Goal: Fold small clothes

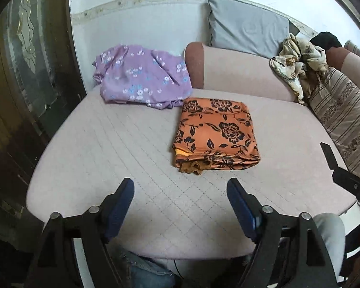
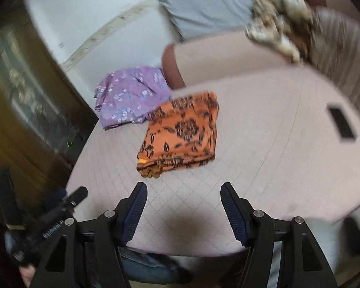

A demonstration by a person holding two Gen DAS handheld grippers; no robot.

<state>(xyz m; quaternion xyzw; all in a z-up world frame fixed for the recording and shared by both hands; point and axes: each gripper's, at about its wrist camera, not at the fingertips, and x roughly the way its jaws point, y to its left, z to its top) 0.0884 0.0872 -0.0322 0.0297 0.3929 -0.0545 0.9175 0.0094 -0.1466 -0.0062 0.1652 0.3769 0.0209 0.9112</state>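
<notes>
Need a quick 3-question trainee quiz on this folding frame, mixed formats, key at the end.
1. True or false: the orange floral garment lies folded on the pink quilted cushion.
2. Multiple choice: where is the crumpled cream floral cloth? A) under the orange garment B) at the far right, up by the striped cushion C) between the left gripper's fingers
3. Fill in: the left gripper and right gripper are both ____ and hold nothing.

Key: 1 true. 2 B. 3 open. Extra note: the purple floral garment sits behind the orange one, loosely laid, beside the gray pillow.
</notes>
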